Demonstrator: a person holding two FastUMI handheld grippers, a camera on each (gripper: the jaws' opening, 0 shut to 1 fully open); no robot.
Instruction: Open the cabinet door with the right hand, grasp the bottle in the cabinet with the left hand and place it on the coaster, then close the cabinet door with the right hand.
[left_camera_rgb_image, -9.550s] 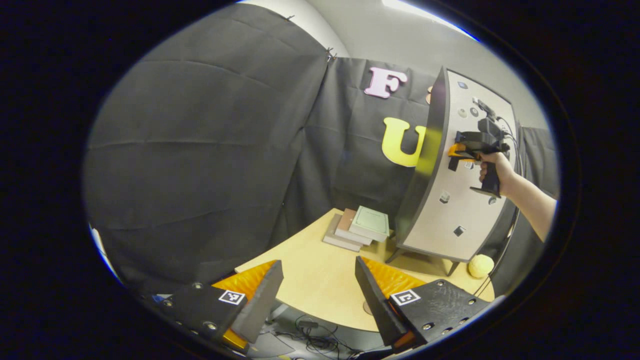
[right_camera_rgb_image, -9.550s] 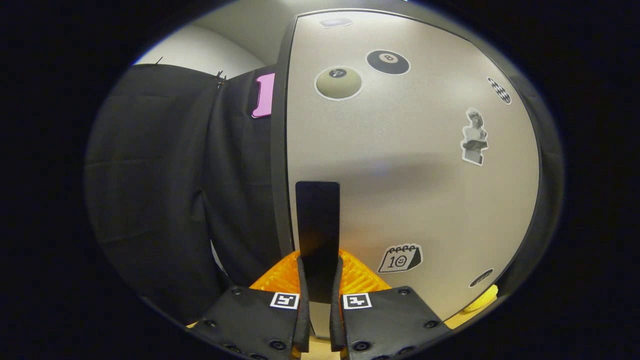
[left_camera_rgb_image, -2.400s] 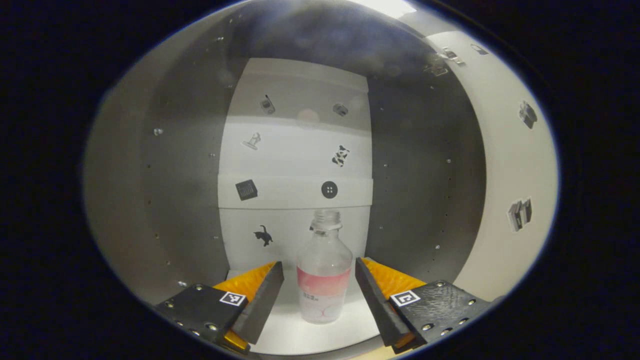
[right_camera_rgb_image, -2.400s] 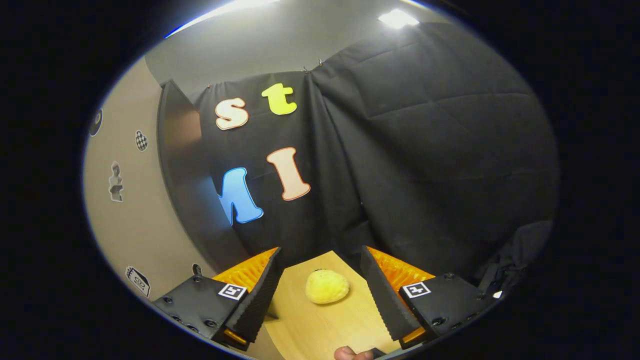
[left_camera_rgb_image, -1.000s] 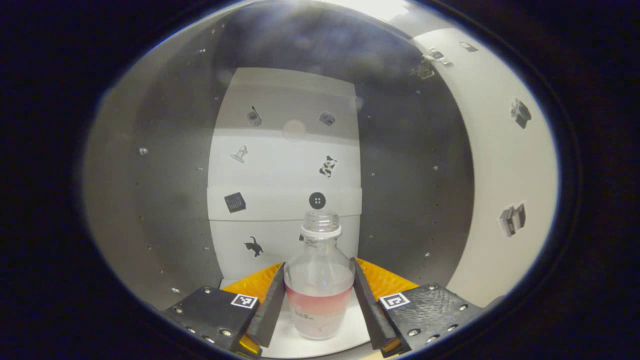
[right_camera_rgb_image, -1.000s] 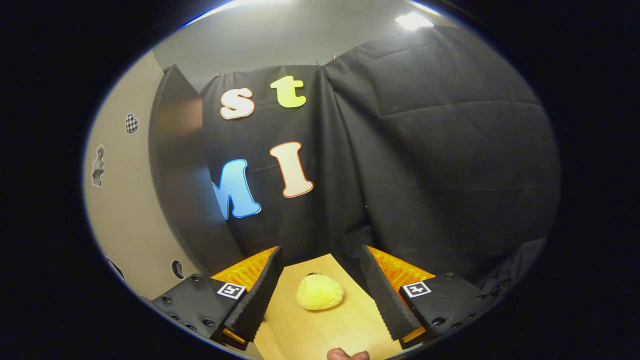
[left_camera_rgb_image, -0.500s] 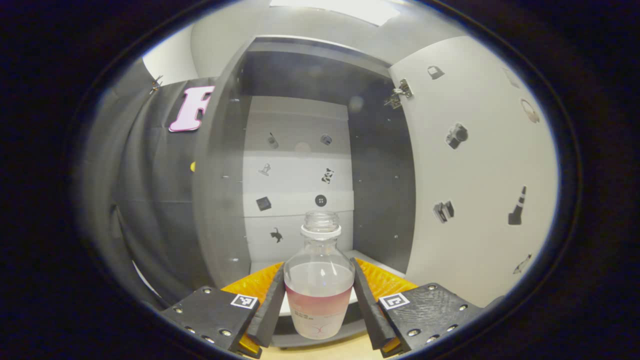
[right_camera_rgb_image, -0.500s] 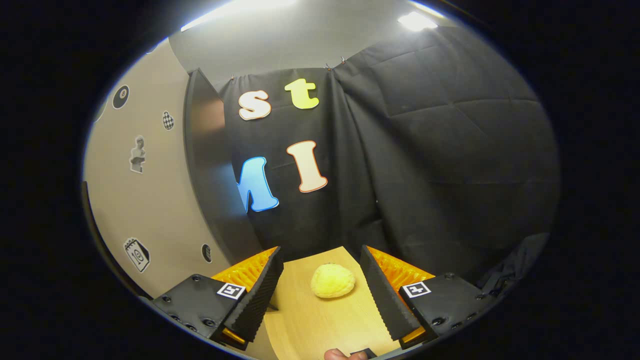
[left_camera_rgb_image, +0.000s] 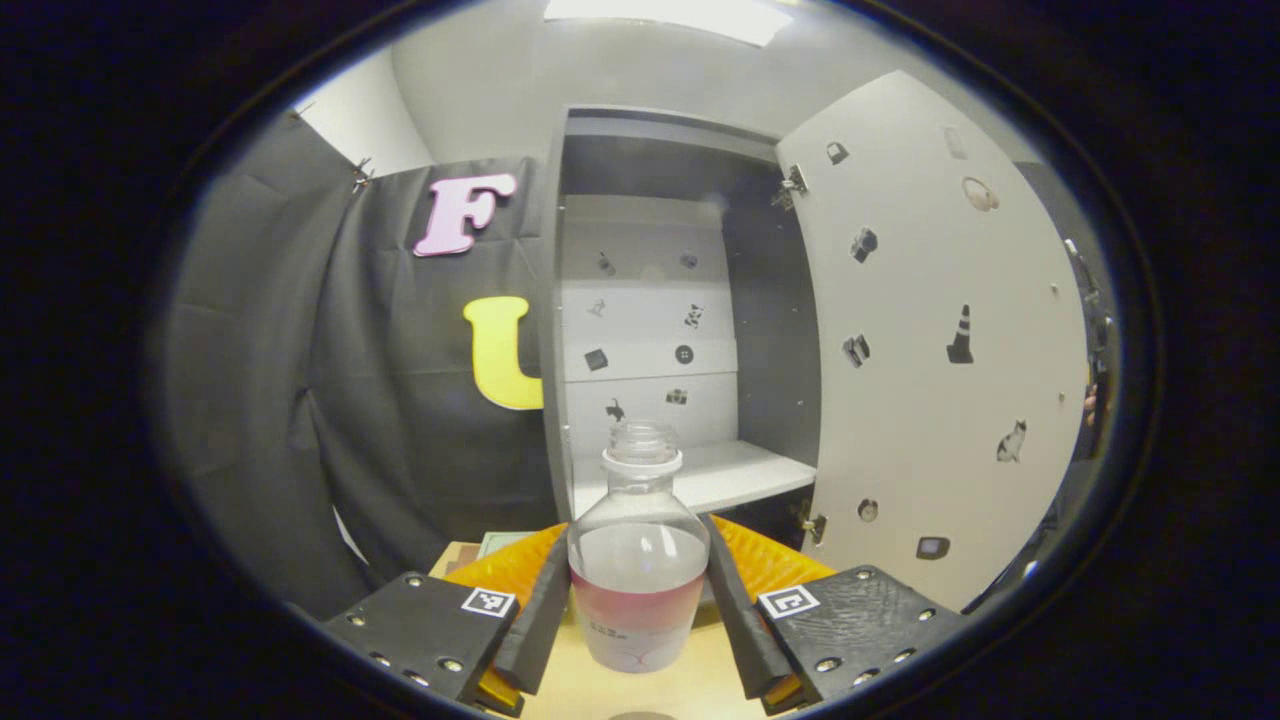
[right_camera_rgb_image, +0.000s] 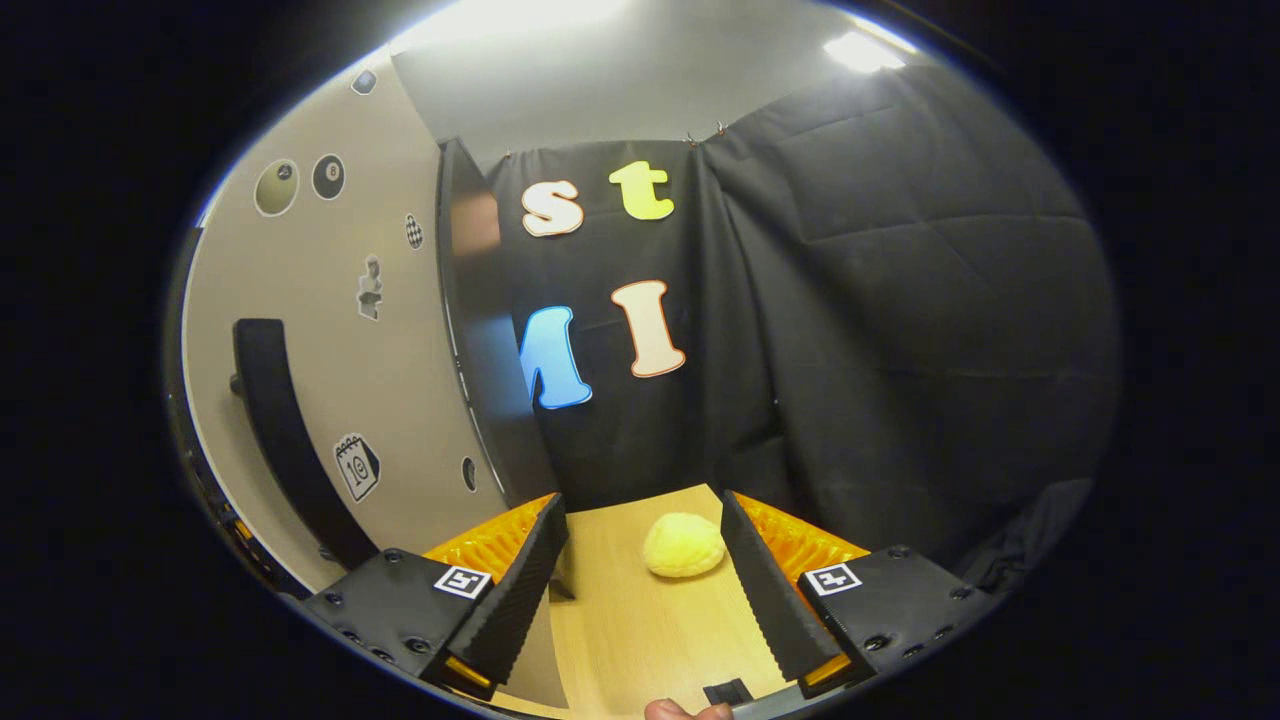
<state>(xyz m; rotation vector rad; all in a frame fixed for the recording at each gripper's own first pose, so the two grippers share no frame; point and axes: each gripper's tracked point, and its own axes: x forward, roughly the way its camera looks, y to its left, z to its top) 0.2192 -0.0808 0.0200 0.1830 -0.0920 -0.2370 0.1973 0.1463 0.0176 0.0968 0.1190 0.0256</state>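
Clear glossy plastic bottle (left_camera_rgb_image: 638, 560), wood-grain table (right_camera_rgb_image: 640, 625)

One bottle (left_camera_rgb_image: 638, 560), one cabinet (left_camera_rgb_image: 650, 330) with one door (left_camera_rgb_image: 930, 380) and one handle (right_camera_rgb_image: 285, 440), one yellow ball (right_camera_rgb_image: 684, 546), two grippers.

— Clear bottle (left_camera_rgb_image: 638, 560), pinkish-red band round the lower body, white ring at the neck?
— Yes, with pale markings under the band.
— Cabinet (left_camera_rgb_image: 650, 330)?
— Dark grey walls, white back panel and white shelf, dotted with small black-and-white stickers.
— Cabinet door (left_camera_rgb_image: 930, 380)?
— Off-white inside, same kind of small dark stickers; beige outside in the right gripper view, with a long black handle (right_camera_rgb_image: 285, 440) and a dark grey edge.
— Table (right_camera_rgb_image: 640, 620)?
— Light wood grain.
— Round lump (right_camera_rgb_image: 684, 546) on it?
— Pale yellow, rough-textured.
— Booth wall (right_camera_rgb_image: 900, 330)?
— Black cloth, creased.
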